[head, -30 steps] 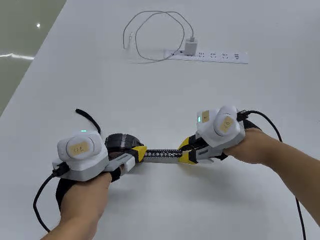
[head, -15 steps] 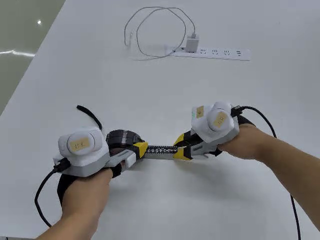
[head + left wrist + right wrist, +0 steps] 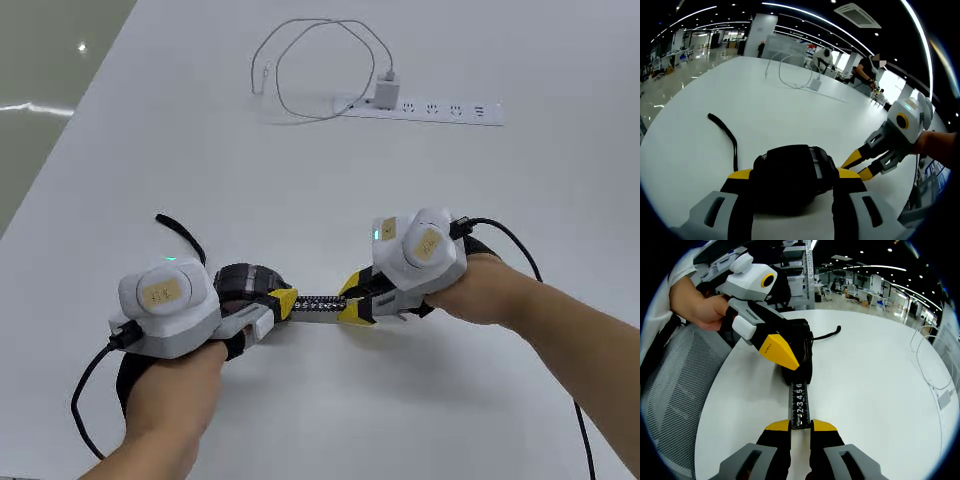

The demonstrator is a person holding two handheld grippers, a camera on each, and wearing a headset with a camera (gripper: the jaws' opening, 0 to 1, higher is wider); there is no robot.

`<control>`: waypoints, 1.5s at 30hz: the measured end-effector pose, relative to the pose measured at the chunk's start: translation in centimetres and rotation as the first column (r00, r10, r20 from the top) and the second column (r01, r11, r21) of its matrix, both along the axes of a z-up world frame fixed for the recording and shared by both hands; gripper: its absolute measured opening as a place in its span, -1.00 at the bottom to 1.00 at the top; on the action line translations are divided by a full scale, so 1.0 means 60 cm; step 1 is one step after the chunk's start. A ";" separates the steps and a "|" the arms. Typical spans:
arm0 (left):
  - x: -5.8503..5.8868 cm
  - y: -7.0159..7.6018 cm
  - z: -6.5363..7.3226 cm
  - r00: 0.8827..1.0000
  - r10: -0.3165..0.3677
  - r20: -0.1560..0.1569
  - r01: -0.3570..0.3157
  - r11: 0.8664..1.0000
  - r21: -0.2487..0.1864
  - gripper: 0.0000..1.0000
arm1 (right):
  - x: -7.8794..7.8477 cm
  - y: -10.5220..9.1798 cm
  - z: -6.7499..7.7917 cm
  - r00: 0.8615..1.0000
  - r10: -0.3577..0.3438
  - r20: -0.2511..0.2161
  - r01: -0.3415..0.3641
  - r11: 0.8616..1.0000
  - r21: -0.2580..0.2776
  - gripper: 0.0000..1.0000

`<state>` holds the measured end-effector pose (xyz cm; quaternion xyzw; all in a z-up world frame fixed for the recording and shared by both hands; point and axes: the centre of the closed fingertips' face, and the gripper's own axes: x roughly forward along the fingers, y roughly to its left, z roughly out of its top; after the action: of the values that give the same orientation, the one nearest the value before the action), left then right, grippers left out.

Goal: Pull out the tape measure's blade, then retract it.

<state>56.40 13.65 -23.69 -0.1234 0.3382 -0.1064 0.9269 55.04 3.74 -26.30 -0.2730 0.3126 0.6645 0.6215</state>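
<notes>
The right gripper [image 3: 801,426] has its jaws clenched on the blade [image 3: 799,402] tip. The left gripper [image 3: 795,176] jaws grasp the tape measure case [image 3: 245,282], near left on the table [image 3: 300,180]. The exposed blade has shortened as the right gripper closed in leftward, so retraction is judged under way.

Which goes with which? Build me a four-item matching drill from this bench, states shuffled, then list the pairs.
1 black round tape measure case
2 black numbered blade
3 white plastic power strip
4 thin black strap

A far across the white table, charger plugged in
B between the left gripper's jaws
C lying loose beside the case
D end pinched by the right gripper

Pairs: 1-B, 2-D, 3-A, 4-C
</notes>
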 end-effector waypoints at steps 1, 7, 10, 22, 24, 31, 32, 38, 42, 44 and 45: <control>0.000 0.000 0.000 1.000 0.000 0.001 0.000 1.000 0.000 0.17 | 0.000 0.001 0.000 1.000 0.002 0.001 -0.002 1.000 0.001 -0.81; -0.001 -0.001 0.001 1.000 0.000 0.000 0.000 1.000 0.001 0.17 | -0.001 0.008 -0.001 1.000 0.003 -0.002 -0.003 1.000 0.005 -0.81; -0.001 -0.001 0.000 1.000 0.001 0.000 -0.001 1.000 0.000 0.17 | -0.001 0.013 -0.001 1.000 0.003 -0.002 -0.003 1.000 0.008 -0.81; -0.001 0.000 -0.001 1.000 0.002 0.001 -0.002 1.000 -0.002 0.17 | -0.004 0.039 -0.002 1.000 0.002 -0.007 -0.002 1.000 0.028 -0.81; -0.001 0.000 -0.001 1.000 0.001 0.000 -0.001 1.000 -0.002 0.17 | -0.005 0.045 -0.002 1.000 0.002 -0.009 -0.001 0.999 0.032 -0.81; -0.001 0.000 -0.001 1.000 0.000 0.000 0.000 1.000 -0.002 0.17 | -0.007 0.063 -0.004 1.000 -0.003 -0.019 0.004 0.999 0.048 -0.81; -0.001 -0.001 -0.001 1.000 0.000 0.000 0.000 1.000 -0.001 0.17 | -0.008 0.065 -0.004 1.000 -0.004 -0.020 0.005 0.999 0.049 -0.81; -0.001 -0.001 -0.001 1.000 0.001 0.001 -0.001 1.000 -0.001 0.17 | -0.008 0.074 -0.004 1.000 -0.005 -0.021 0.006 0.999 0.053 -0.81; -0.001 -0.001 -0.001 1.000 0.001 0.001 -0.001 1.000 -0.001 0.17 | -0.008 0.078 -0.004 1.000 -0.007 -0.023 0.009 0.998 0.056 -0.81; -0.001 -0.001 -0.001 1.000 0.002 0.002 -0.002 1.000 -0.001 0.17 | -0.009 0.082 -0.004 1.000 -0.008 -0.023 0.009 0.998 0.057 -0.81; -0.001 0.000 -0.001 1.000 0.002 0.002 -0.002 1.000 -0.002 0.17 | -0.009 0.083 -0.004 1.000 -0.010 -0.024 0.011 0.998 0.058 -0.81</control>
<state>56.34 13.62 -23.76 -0.1244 0.3372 -0.1057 0.9272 54.52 8.74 -26.55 -0.2454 0.3018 0.6731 0.6290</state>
